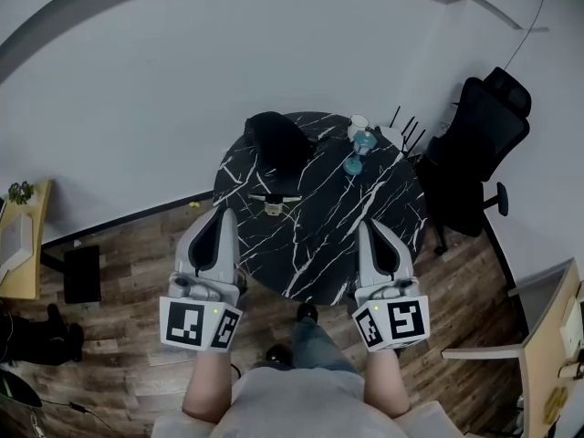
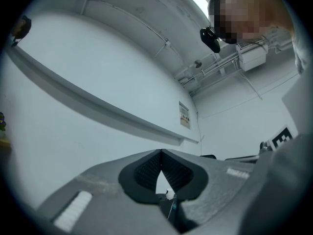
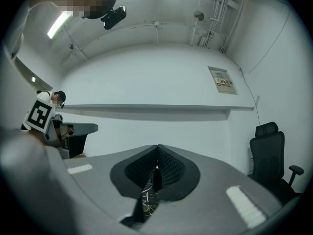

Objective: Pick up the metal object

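Judging by the scene, nothing has been lifted yet: the small silvery metal object (image 1: 272, 206) lies at the near-left edge of the round black marble desk (image 1: 319, 245). The left hand-held gripper (image 1: 223, 211) and right hand-held gripper (image 1: 366, 225) are held fully closed and empty at the desk's near side.

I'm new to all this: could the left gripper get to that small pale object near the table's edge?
Probably yes: nothing stands between the left gripper and the metal object on the table, though its shut jaws would need opening first.

Table (image 1: 365, 213) black, white-veined; chair (image 1: 481, 144) black; floor (image 1: 119, 336) brown wood-grain.
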Demonstrator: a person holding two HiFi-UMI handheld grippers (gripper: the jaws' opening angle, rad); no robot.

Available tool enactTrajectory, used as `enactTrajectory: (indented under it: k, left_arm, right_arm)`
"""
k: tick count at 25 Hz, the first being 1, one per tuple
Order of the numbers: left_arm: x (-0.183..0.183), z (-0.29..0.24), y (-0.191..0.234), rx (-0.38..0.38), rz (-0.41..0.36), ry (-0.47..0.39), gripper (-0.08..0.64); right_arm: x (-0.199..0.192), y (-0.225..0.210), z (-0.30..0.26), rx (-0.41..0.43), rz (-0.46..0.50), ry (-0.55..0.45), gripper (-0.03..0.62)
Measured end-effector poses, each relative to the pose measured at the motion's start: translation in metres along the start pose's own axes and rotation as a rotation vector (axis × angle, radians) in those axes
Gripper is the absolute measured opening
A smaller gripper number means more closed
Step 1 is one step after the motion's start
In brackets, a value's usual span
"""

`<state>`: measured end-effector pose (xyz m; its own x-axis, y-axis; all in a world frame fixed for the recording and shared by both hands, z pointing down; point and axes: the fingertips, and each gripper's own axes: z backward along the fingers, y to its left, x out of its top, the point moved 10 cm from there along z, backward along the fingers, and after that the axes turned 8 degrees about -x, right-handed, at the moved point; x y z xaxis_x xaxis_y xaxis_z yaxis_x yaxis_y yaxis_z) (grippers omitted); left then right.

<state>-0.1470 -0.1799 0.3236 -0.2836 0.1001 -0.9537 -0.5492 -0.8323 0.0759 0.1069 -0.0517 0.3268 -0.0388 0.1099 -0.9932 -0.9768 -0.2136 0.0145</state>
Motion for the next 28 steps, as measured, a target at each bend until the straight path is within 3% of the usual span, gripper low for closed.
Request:
enactTrajectory:
  k: [19, 28]
  left_arm:
    - [-0.017, -0.073, 0.034, 0.146, -0.031, -0.016, 0.005]
    - [-0.038, -0.085, 0.04, 0.243, -0.026, 0.027, 0.005]
  right_arm:
    - [-0.004, -0.028, -0.13, 0.181, -0.004, -0.015, -0.003]
    - [-0.031, -0.034, -0.172, 0.274, -0.021, 0.053, -0.003]
